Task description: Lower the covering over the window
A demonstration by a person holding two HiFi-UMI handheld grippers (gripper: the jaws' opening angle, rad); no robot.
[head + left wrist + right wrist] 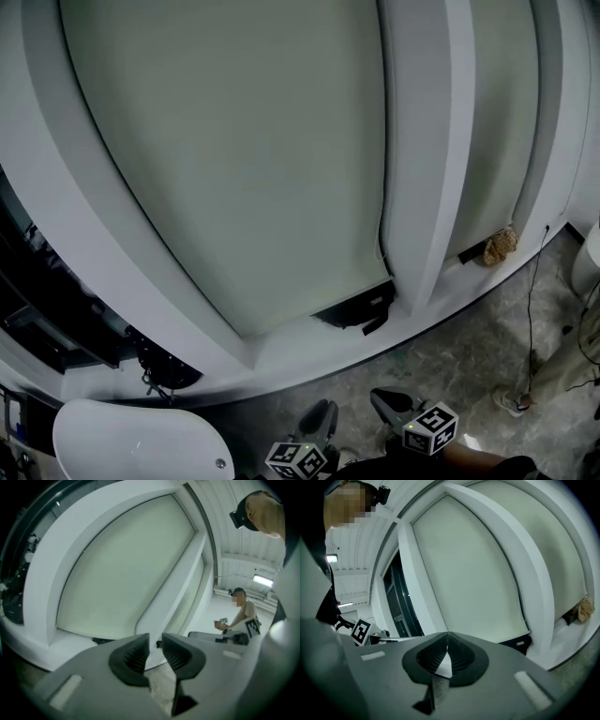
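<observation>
Roller blind hangs flat inside the white window frame. Its long axis is vertical and its bottom edge sits just above the sill, with a dark gap at the lower right corner. Left gripper is low in front, jaws apart, nothing between. Right gripper is beside it, jaws clenched together, empty.

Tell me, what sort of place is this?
Probably a large indoor lab or workshop hall: tall windows with pale roller blinds in white frames, a speckled stone floor, and a second person under a strip light.
</observation>
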